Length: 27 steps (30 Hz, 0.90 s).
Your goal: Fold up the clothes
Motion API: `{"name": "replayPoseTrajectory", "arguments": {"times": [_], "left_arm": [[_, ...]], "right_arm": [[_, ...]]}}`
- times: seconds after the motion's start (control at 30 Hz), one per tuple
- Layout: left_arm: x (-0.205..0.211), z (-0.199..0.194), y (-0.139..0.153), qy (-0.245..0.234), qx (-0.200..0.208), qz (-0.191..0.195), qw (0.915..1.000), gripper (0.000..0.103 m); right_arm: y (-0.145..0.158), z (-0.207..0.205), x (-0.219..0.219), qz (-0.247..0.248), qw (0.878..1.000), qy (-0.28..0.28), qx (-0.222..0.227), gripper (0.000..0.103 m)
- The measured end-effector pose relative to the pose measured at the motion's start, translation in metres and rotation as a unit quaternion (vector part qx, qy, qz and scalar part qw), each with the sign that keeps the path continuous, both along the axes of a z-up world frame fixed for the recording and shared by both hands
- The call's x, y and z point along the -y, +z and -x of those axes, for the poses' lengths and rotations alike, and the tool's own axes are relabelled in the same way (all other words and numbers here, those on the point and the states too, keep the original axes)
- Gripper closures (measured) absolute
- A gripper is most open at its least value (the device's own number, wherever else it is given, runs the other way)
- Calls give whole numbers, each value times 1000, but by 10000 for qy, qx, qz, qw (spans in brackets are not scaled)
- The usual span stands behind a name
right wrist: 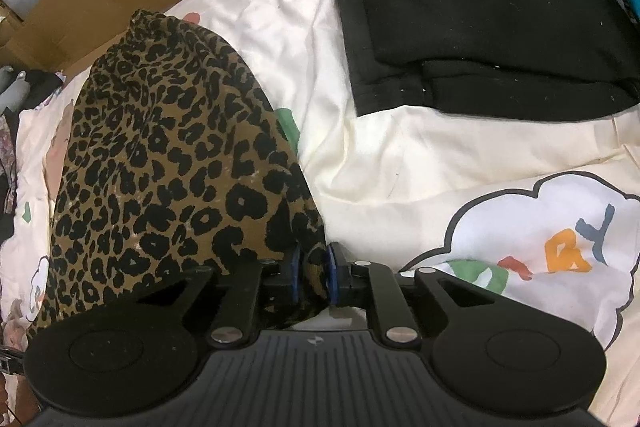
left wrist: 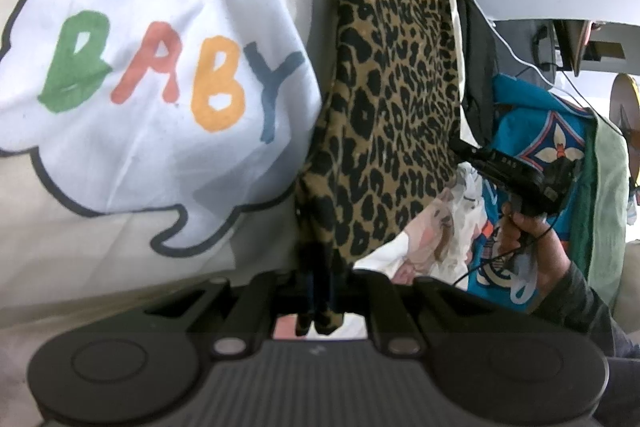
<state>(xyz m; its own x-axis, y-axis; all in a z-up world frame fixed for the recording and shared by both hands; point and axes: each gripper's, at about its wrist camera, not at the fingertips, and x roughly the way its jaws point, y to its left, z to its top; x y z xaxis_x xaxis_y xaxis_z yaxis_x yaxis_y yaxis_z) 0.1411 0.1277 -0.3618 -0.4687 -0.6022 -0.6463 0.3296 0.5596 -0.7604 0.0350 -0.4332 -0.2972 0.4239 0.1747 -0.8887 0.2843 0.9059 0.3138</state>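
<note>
Left gripper and right gripper pinching leopard-print garment

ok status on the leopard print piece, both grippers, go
Left gripper shut on leopard print cloth. Right gripper shut on it too. Cloth hangs between them, unfolded. Folded black garment lies beyond, apart.

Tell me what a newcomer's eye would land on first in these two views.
First, the leopard-print garment, pinched at one edge by the right gripper and at another by the left gripper, stretched between them. Next, the cream cloth beneath it, with its cloud bubble reading BABY in coloured letters. A folded black garment lies on that cloth, beyond the bubble.
</note>
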Motion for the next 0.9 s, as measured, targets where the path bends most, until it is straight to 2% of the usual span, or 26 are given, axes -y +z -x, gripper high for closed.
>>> {"name": "replayPoseTrajectory", "arguments": {"times": [0.17,0.33,0.47,0.67,0.77,0.9], "left_arm": [[0,2,4,-80,83,42,9999,95],[3,2,3,-115,107,-57,9999,95],[-2,1,8,-115,80,100,9999,95],[-4,-3,10,-55,18,104,9999,96],[0,-2,9,-81,74,21,9999,95],[3,-1,8,-121,147,-63,9998,95]], "right_arm": [[1,-4,-3,128,9998,124,-33,91],[1,-2,-4,122,9999,10,-11,94],[5,3,-1,-16,10000,-51,4,96],[7,6,5,-170,9998,-113,45,96],[-1,4,6,-200,9998,-76,21,94],[-5,2,10,-190,9997,-45,120,80]]}}
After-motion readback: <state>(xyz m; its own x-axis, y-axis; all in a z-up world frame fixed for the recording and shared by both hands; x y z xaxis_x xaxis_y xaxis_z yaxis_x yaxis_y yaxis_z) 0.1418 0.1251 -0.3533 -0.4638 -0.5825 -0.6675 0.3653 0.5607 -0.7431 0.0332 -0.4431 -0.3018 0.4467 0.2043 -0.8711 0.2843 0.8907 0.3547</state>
